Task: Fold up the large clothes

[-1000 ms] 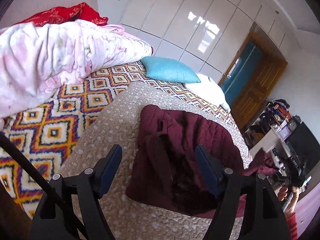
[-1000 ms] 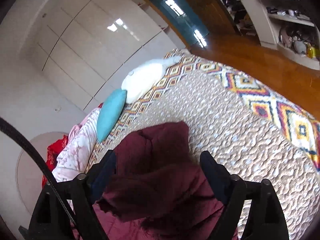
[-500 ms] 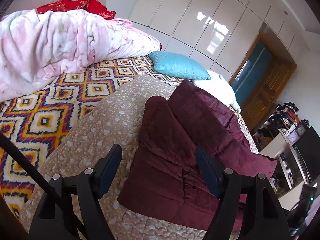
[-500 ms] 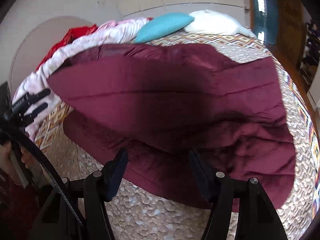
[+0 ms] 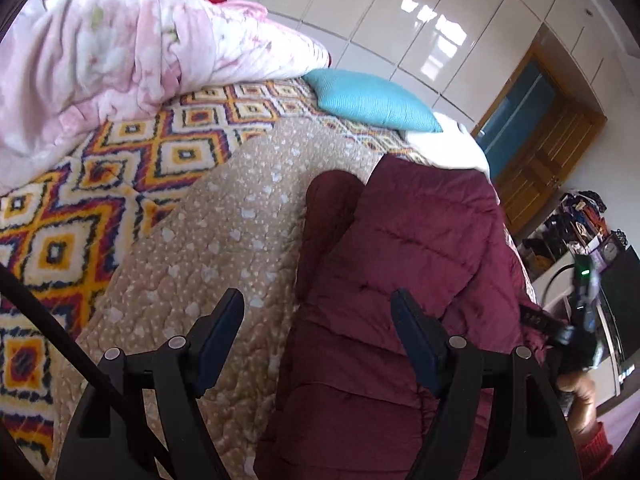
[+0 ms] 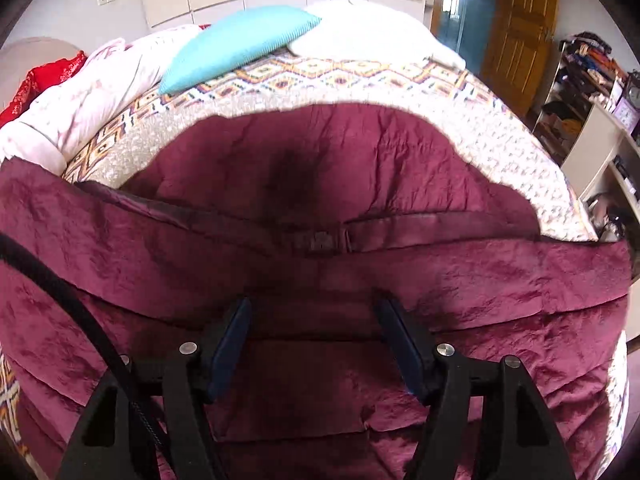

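Maroon quilted coat [image 6: 320,184] lies spread across the beige quilt [image 5: 224,240], on your side of the teal pillow [image 6: 240,44], its collar and label facing your right gripper [image 6: 312,344]. That gripper's jaws have just opened a little again after narrowing and now stand apart over the plush fabric with nothing pinched between them. Your left gripper [image 5: 316,340] hangs released as well, jaws wide, straddling the coat's near edge where it meets the quilt; a sleeve [image 5: 328,216] lies folded alongside the body, on the side toward the patterned blanket [image 5: 80,208].

You seem to be between grips, about to take hold for the next fold. Pick both points on the same seam line, so the panel travels as one flat sheet. This coat is thick and slippery-looking, so bite deep into the padding, not just the outer shell. Carry both hands level and together toward the pillow side, and lay the layer down rather than dropping it.

Whether the far hem is smooth is hard to judge here, since the fisheye bends it.
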Demonstrator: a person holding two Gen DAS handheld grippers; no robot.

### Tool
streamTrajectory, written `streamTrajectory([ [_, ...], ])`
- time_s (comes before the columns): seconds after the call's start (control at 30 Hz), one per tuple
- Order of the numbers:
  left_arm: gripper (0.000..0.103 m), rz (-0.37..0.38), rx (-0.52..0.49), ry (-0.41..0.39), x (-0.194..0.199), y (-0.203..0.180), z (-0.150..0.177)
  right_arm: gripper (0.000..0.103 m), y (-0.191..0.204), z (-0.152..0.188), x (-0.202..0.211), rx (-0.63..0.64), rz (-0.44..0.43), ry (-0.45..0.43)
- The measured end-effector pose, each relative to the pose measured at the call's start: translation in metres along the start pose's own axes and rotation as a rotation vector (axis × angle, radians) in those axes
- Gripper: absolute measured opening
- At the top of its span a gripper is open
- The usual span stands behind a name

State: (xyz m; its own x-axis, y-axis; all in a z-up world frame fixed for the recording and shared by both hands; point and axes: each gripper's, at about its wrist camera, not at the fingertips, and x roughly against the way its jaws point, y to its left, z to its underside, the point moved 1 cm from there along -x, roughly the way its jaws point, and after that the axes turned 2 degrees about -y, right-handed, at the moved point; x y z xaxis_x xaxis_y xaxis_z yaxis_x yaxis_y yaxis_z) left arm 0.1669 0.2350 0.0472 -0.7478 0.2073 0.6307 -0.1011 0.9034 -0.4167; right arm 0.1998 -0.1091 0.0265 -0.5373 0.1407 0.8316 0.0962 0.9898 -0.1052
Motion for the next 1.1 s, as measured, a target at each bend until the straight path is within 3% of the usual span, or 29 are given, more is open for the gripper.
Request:
streamTrajectory([
  [0.13,0.075,0.000,0.018,0.026,-0.008,0.014,0.011,0.072,0.007,-0.004,0.062,-0.028,-0.083,-0.137],
  [0.3,0.074,0.073,0.005,0.119,-0.021,0.018,0.031,0.090,0.049,-0.026,0.121,0.003,-0.272,-0.205],
  [0.4,0.049,0.104,-0.057,0.159,-0.024,0.009,0.045,0.092,0.097,-0.026,0.123,0.071,-0.356,-0.150],
  [0.5,0.047,0.092,-0.099,0.146,-0.019,0.003,0.052,0.093,0.141,-0.017,0.106,0.182,-0.320,-0.095],
  [0.6,0.047,0.110,-0.107,0.139,-0.012,0.002,0.054,0.093,0.169,-0.015,0.064,0.265,-0.215,-0.052],
  [0.7,0.047,0.130,-0.100,0.153,-0.011,0.004,0.057,0.095,0.171,-0.020,0.014,0.277,-0.079,0.003],
  [0.73,0.047,0.134,-0.102,0.152,-0.011,0.004,0.056,0.084,0.172,-0.019,0.001,0.265,-0.061,0.037],
  [0.77,0.043,0.143,-0.110,0.151,-0.011,0.003,0.055,0.050,0.169,-0.020,-0.003,0.255,-0.070,0.062],
  [0.83,0.038,0.148,-0.124,0.134,-0.005,0.001,0.052,0.016,0.164,-0.024,-0.004,0.220,-0.070,0.078],
  [1.1,0.034,0.217,-0.057,0.040,0.012,0.005,0.024,0.011,0.182,-0.083,0.053,0.175,-0.122,-0.090],
])
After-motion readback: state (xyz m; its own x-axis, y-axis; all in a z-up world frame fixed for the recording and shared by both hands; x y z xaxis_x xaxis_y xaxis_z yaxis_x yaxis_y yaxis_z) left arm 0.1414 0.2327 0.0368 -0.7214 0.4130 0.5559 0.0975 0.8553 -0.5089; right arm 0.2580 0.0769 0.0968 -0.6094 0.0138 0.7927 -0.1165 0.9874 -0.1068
